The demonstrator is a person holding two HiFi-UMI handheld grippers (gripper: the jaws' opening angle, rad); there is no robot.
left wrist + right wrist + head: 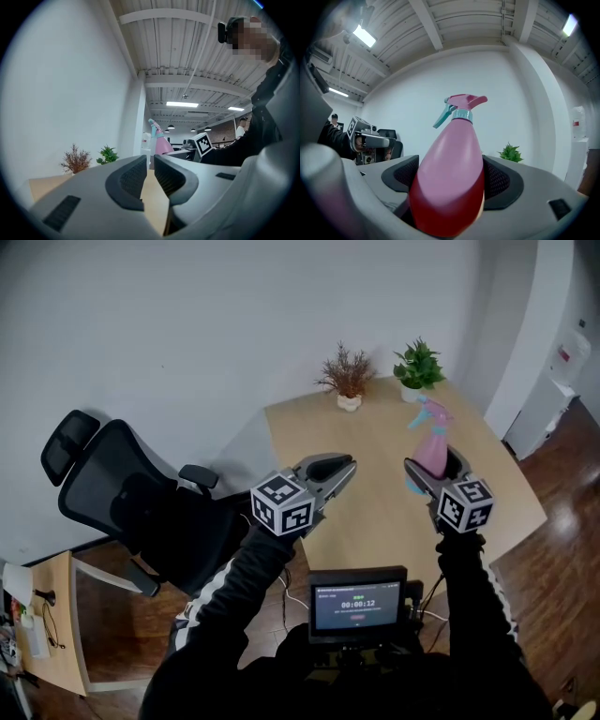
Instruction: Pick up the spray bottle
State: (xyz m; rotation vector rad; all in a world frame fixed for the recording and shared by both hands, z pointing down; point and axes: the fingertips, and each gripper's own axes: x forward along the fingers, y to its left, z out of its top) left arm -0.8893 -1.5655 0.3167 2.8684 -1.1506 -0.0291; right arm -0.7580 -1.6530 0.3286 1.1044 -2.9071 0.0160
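Grasping the pink spray bottle [451,159] by its body, the right gripper [434,468] clamps it upright between both jaws. The bottle's teal trigger and pink nozzle rise beyond the jaw tips, over the wooden table [375,442]. The left gripper [147,174] has its jaws drawn nearly together, nothing between them; the bottle appears beyond its right jaw.

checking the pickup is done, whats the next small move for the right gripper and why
Probably hold the right gripper shut and steady: its jaws are clamped on the pink spray bottle, which is upright and looks already clear of the table.
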